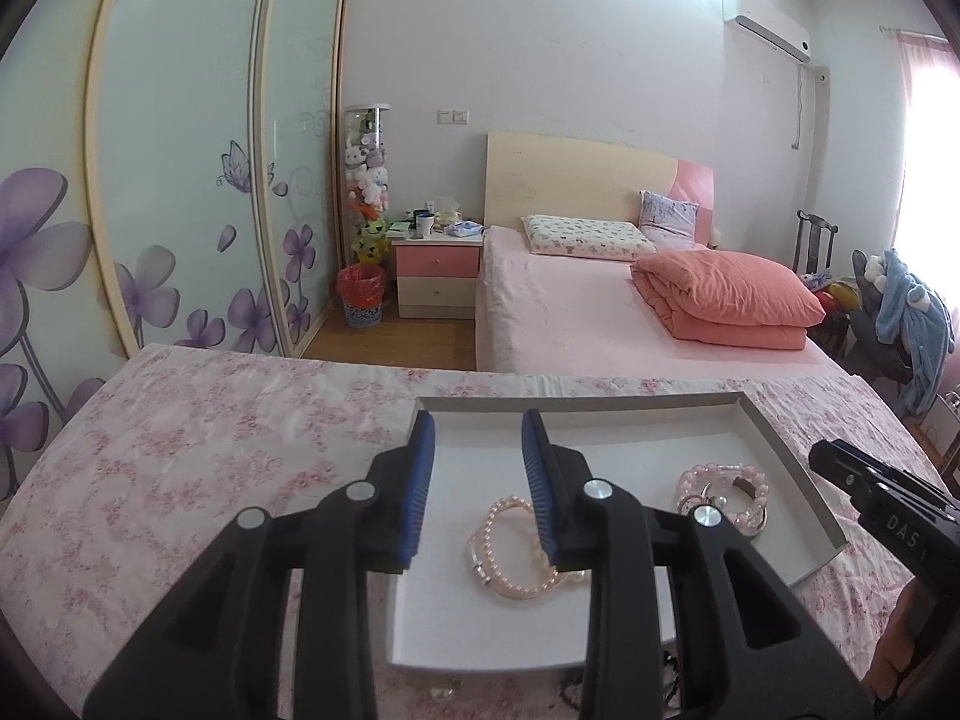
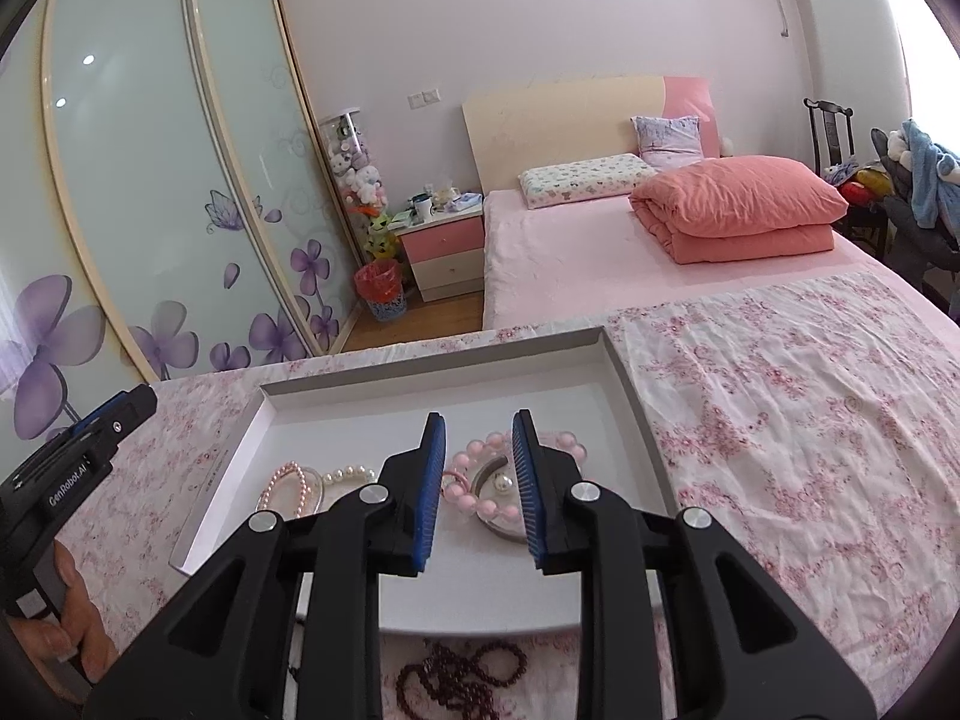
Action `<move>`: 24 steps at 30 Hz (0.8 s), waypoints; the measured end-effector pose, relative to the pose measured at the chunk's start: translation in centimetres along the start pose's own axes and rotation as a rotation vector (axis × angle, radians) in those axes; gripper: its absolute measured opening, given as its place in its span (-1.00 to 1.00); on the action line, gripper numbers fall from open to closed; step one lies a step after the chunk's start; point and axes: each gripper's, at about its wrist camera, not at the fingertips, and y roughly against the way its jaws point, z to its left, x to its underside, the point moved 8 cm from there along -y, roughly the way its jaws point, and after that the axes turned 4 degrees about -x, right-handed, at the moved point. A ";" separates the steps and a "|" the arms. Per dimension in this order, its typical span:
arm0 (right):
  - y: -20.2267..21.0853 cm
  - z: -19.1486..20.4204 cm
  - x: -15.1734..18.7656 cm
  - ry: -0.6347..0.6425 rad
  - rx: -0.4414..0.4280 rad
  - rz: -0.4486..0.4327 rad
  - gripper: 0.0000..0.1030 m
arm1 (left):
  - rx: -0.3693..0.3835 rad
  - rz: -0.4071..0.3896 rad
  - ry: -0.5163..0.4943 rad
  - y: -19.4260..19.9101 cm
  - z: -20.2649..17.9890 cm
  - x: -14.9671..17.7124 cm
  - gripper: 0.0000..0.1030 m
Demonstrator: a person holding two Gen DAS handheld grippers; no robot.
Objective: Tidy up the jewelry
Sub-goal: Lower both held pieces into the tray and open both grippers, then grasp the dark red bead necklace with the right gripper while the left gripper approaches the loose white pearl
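A shallow white tray point(image 1: 780, 450) lies on the floral cloth; it also shows in the right wrist view point(image 2: 240, 450). In it lie a pale pink pearl bracelet point(image 1: 510, 564) point(image 2: 288, 489), a white pearl strand point(image 2: 348, 474), and a pink bead bracelet point(image 1: 726, 495) point(image 2: 480, 498) heaped with a silver bangle point(image 2: 498, 525). A dark red bead necklace point(image 2: 456, 678) lies on the cloth in front of the tray. My left gripper point(image 1: 477, 438) is open and empty above the tray's left part. My right gripper point(image 2: 477, 441) is open and empty above the pink bead bracelet.
The table is covered by a pink floral cloth point(image 1: 210, 450). Beyond it stand a bed point(image 1: 600, 312) with a folded salmon quilt point(image 1: 726, 294), a pink nightstand point(image 1: 438, 276), a red waste basket point(image 1: 360, 294) and a wardrobe with flowered glass doors point(image 1: 180, 180).
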 end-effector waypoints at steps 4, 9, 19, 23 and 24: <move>1.1 -0.2 1.4 0.004 0.001 0.022 -0.52 | -0.005 0.015 0.002 1.5 1.3 1.3 -0.34; 2.3 -0.6 4.7 0.037 0.001 0.088 -0.52 | -0.013 0.057 -0.007 3.0 3.0 3.9 -0.21; 2.6 0.3 10.4 0.142 -0.010 0.231 0.06 | 0.019 0.164 -0.032 4.5 5.4 9.6 0.32; 2.1 0.8 11.6 0.189 -0.004 0.268 0.11 | 0.025 0.205 -0.031 4.0 5.5 10.9 0.42; 2.0 0.8 11.8 0.195 0.001 0.279 0.15 | 0.026 0.212 -0.031 3.9 5.5 11.2 0.43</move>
